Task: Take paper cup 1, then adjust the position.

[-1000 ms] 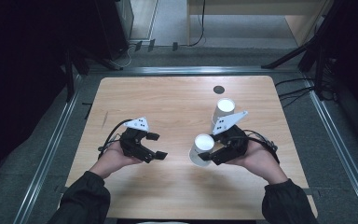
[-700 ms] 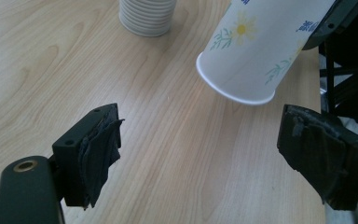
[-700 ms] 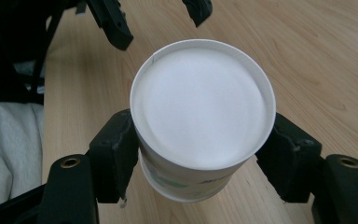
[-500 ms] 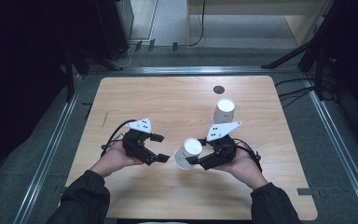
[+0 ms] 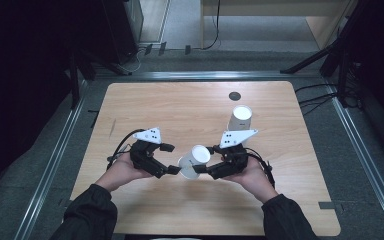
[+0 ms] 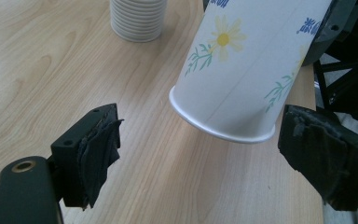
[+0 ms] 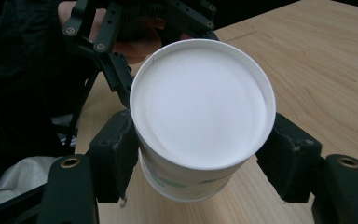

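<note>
Right tool (image 5: 206, 170) grips tilted cup (image 5: 194, 161) — left tool (image 5: 176, 170) open.

Both forearms, in dark sleeves, come in from the near edge and angle inward so that the two tongs point toward each other near the middle. The left tongs (image 5: 172, 170) lie low in the left hand (image 5: 122, 170), their jaws spread with a clear gap between the pads. The right tongs (image 5: 206, 169), carried in the right hand (image 5: 250, 175), are clamped, both pads (image 7: 116, 154) pressing on what they hold. Each bears a grey plate on top.
</note>
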Action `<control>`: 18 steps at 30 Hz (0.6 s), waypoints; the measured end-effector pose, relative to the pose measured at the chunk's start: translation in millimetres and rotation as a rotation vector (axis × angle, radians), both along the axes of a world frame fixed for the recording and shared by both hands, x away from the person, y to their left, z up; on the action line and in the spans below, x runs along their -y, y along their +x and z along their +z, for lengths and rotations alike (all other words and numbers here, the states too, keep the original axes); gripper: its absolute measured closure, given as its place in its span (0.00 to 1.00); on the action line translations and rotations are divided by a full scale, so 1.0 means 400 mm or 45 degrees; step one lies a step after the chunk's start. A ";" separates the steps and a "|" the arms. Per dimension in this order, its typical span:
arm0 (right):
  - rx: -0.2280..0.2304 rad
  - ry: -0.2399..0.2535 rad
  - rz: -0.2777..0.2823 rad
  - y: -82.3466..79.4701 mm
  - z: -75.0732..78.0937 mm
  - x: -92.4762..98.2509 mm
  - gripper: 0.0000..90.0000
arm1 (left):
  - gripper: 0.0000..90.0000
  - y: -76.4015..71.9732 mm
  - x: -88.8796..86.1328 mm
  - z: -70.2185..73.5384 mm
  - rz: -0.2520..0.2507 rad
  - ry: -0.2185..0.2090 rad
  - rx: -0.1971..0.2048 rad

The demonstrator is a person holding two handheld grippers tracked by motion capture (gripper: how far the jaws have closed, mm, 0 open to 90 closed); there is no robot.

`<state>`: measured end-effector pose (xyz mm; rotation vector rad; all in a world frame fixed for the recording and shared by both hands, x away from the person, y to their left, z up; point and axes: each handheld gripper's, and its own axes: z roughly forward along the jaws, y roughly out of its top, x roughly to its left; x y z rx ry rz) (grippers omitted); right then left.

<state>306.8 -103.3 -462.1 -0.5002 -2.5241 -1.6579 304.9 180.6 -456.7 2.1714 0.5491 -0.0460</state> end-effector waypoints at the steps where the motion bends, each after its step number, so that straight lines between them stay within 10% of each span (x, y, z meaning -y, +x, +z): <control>1: 0.003 -0.001 0.001 0.000 0.000 -0.002 0.38 | 0.14 0.000 0.000 0.000 0.000 0.002 -0.003; 18: -0.015 0.024 0.027 0.001 0.002 -0.023 0.38 | 0.14 -0.012 0.028 -0.008 -0.056 0.010 -0.006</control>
